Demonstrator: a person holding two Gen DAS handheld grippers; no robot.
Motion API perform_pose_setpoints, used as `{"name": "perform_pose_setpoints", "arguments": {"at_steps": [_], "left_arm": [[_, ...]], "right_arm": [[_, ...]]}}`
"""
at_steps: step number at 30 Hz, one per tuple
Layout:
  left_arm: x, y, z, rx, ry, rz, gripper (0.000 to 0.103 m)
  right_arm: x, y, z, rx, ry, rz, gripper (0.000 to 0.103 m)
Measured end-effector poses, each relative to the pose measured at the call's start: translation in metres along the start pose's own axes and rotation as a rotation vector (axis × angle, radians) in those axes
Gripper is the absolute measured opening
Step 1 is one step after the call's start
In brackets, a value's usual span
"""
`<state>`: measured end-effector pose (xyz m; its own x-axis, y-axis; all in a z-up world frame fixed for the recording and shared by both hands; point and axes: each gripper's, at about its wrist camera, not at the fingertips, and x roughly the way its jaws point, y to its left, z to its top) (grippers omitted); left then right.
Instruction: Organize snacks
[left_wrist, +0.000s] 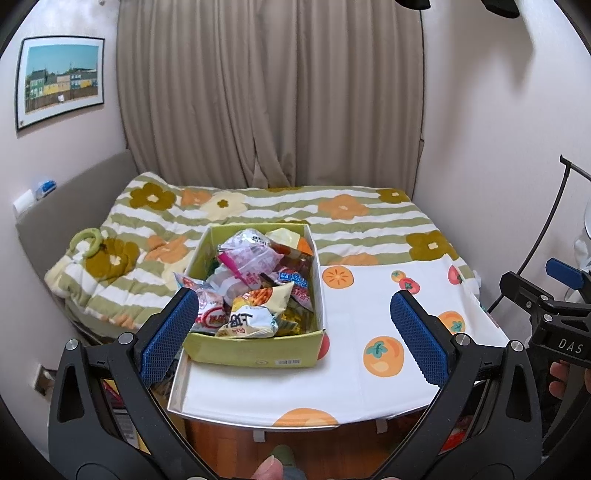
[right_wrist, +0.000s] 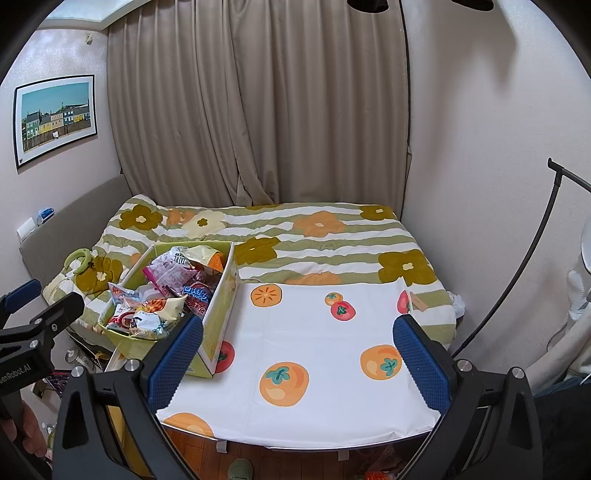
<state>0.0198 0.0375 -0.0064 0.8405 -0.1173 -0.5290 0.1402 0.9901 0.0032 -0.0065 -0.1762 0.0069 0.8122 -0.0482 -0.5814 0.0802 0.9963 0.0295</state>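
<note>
A green cardboard box (left_wrist: 255, 352) stands at the left of a small table with a white fruit-print cloth (left_wrist: 369, 306). It is heaped with snack packets (left_wrist: 255, 284), one reaching over its left wall. The box also shows in the right wrist view (right_wrist: 218, 314). My left gripper (left_wrist: 291, 325) is open and empty, held above the table's near edge, with the box's front right corner between its fingers. My right gripper (right_wrist: 297, 350) is open and empty over the bare cloth (right_wrist: 306, 332), to the right of the box.
A bed with a green-striped flower quilt (left_wrist: 288, 210) lies behind the table, with a green ring toy (left_wrist: 86, 242) on its left. Beige curtains (left_wrist: 266, 92) hang behind. A black stand (right_wrist: 517, 273) curves up on the right. Wooden floor lies below the table edge.
</note>
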Motion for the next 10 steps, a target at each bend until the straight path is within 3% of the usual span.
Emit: {"name": "perform_pose_setpoints", "arguments": {"at_steps": [10], "left_arm": [[-0.0018, -0.0032, -0.0018, -0.015, -0.023, -0.001, 0.103]], "right_arm": [[0.0002, 0.0007, 0.0006, 0.001, -0.001, -0.001, 0.102]]}}
